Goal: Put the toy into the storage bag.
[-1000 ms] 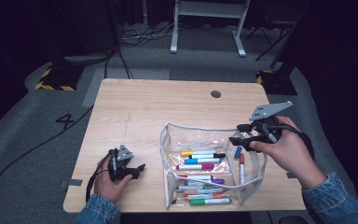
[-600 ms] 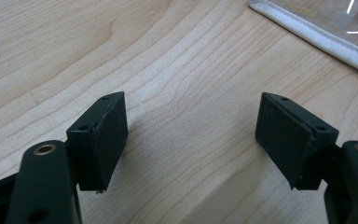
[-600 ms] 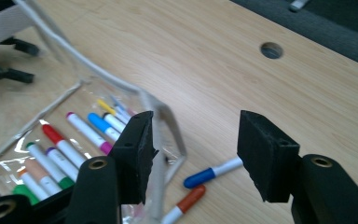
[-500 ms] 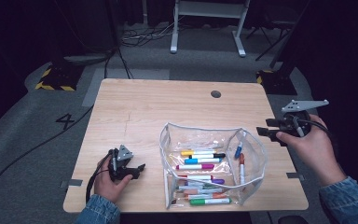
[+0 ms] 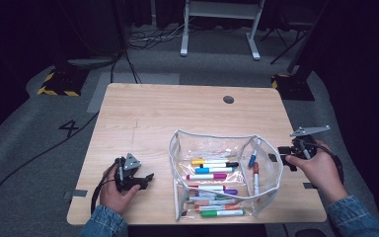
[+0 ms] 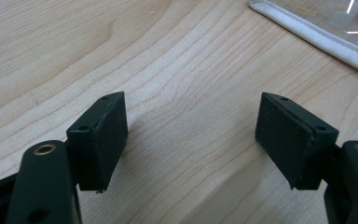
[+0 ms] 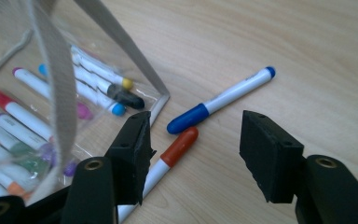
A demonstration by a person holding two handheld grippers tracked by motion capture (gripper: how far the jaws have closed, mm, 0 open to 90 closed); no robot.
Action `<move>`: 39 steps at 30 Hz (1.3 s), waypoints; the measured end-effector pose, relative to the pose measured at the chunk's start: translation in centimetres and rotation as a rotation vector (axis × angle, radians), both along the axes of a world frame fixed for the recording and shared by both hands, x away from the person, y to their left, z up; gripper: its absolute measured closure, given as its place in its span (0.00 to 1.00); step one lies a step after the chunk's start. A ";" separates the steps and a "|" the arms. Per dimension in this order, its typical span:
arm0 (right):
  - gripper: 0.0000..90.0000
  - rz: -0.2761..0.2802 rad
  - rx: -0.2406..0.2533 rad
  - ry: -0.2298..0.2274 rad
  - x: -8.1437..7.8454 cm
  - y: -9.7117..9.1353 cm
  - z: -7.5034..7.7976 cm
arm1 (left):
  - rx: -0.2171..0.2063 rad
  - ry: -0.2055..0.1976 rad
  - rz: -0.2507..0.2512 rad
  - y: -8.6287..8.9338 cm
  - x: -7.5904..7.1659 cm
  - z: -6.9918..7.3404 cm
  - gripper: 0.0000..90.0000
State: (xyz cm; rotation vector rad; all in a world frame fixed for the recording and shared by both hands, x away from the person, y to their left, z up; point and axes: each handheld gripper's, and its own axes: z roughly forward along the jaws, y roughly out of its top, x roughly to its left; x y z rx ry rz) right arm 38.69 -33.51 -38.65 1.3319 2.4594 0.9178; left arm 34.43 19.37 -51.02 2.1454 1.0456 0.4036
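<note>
The right claw [image 7: 193, 154] stood open with nothing between its pads, its jaws having just widened a little, and it pointed down at two markers lying loose on the table [image 5: 168, 118]. The orange-capped marker [image 7: 165, 156] ran in under the near jaw, and the blue-capped marker [image 7: 214, 102] lay just beyond it, the two caps close together beside the corner of the clear pouch [image 7: 56, 84]. That spread looked meant to straddle one pen barrel, most likely the orange one, since it sat closest to the jaws. In the high view the right claw [image 5: 288, 154] hovered at the pouch's right side, low enough for a pick.

The clear pouch [image 5: 217, 173] stood open-topped in the middle of the table's near half, many markers lying flat inside it, so its mouth was ready to take more pens from above.

The left claw [image 6: 191, 140] was open too and held nothing, resting low over bare wood. In the high view the left claw [image 5: 139, 178] sat apart from the pouch on its left, probably parked there to steady the pouch when needed.
</note>
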 end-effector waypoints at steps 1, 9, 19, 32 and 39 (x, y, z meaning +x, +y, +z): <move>0.49 0.004 -0.002 0.009 0.0 0.0 -0.6 | 0.000 0.000 0.000 0.0 0.0 0.0 0.29; 0.45 0.047 0.004 0.095 -0.1 0.3 -4.6 | 0.000 0.000 0.000 0.0 0.0 0.0 0.29; 0.43 0.083 0.026 0.149 -0.4 1.1 -8.5 | 0.000 0.000 0.000 0.0 0.0 0.0 0.29; 0.85 -0.052 -0.136 0.149 -1.1 -0.4 -8.7 | 0.000 0.000 0.000 0.0 0.0 0.0 0.29; 0.86 -0.115 -0.102 0.171 -1.1 -1.7 -8.6 | 0.000 0.000 0.000 0.0 0.0 0.0 0.29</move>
